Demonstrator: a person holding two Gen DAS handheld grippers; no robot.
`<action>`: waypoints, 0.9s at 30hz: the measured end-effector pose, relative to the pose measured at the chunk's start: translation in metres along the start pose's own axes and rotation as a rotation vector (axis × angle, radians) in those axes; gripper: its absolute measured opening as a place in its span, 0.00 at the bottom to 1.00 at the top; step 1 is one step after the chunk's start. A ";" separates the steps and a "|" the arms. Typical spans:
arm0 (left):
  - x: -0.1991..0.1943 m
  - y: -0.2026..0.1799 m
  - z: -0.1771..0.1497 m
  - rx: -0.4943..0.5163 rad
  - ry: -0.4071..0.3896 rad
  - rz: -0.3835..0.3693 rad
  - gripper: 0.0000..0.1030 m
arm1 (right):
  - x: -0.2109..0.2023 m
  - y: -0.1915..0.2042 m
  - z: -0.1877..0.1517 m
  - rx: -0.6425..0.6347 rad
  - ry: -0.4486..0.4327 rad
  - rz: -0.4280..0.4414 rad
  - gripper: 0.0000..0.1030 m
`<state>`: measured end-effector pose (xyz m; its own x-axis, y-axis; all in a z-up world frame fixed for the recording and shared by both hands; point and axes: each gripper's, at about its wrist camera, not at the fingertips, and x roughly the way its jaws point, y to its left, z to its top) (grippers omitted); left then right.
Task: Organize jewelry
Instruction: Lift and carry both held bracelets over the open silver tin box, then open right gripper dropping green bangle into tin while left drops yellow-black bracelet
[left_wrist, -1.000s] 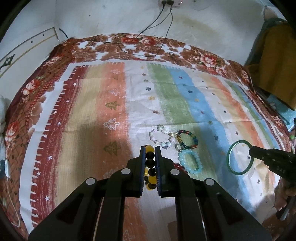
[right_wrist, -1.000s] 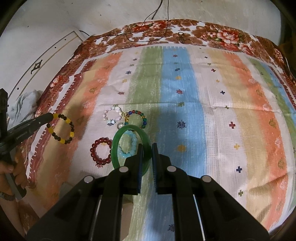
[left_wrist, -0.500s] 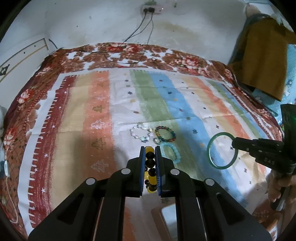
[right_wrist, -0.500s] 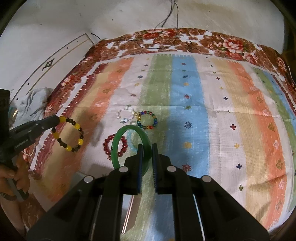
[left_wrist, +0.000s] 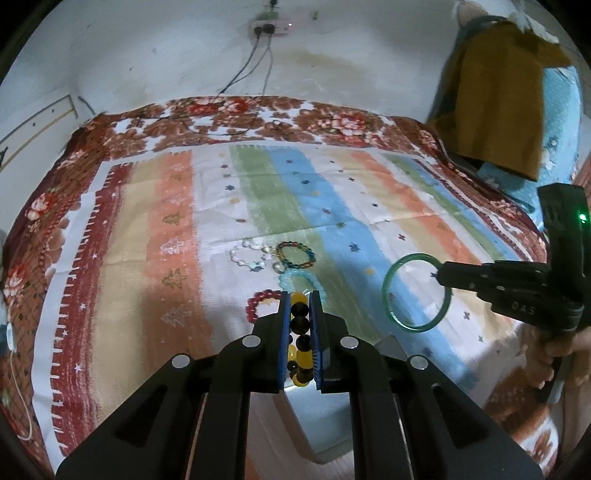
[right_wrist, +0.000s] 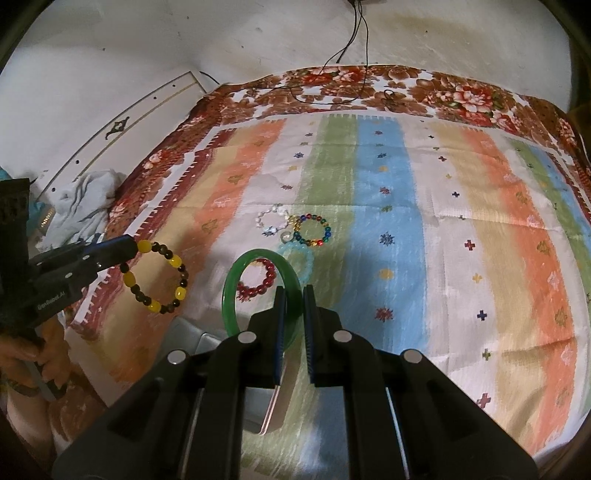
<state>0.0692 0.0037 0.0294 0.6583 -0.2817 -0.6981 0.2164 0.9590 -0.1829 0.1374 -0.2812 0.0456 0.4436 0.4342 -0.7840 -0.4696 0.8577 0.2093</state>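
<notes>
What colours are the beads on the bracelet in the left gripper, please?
Yellow and dark brown-black beads; clearest in the right wrist view.

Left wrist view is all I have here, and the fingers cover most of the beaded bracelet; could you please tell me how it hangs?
Observer: From the right wrist view, the yellow and dark beaded bracelet hangs as an open loop from the left gripper, pinched at one yellow bead.
Operator: Thank you. Where is the green bangle gripped?
Observer: The right gripper clamps the green bangle on its right side; the loop stands to the left.
Operator: Anything beneath it?
Observer: A grey box sits just under the bangle, partly hidden.
</notes>
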 end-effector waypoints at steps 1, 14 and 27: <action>-0.002 -0.002 -0.002 0.005 -0.003 -0.002 0.09 | -0.002 0.001 -0.002 -0.004 -0.002 0.001 0.10; -0.010 -0.020 -0.022 0.035 0.007 -0.043 0.09 | -0.012 0.010 -0.028 -0.016 0.009 0.053 0.10; 0.002 -0.022 -0.037 0.029 0.061 -0.053 0.22 | -0.002 0.020 -0.039 -0.039 0.064 0.076 0.14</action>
<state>0.0390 -0.0165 0.0067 0.6003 -0.3286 -0.7292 0.2714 0.9413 -0.2008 0.0980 -0.2757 0.0284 0.3568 0.4778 -0.8027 -0.5301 0.8111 0.2471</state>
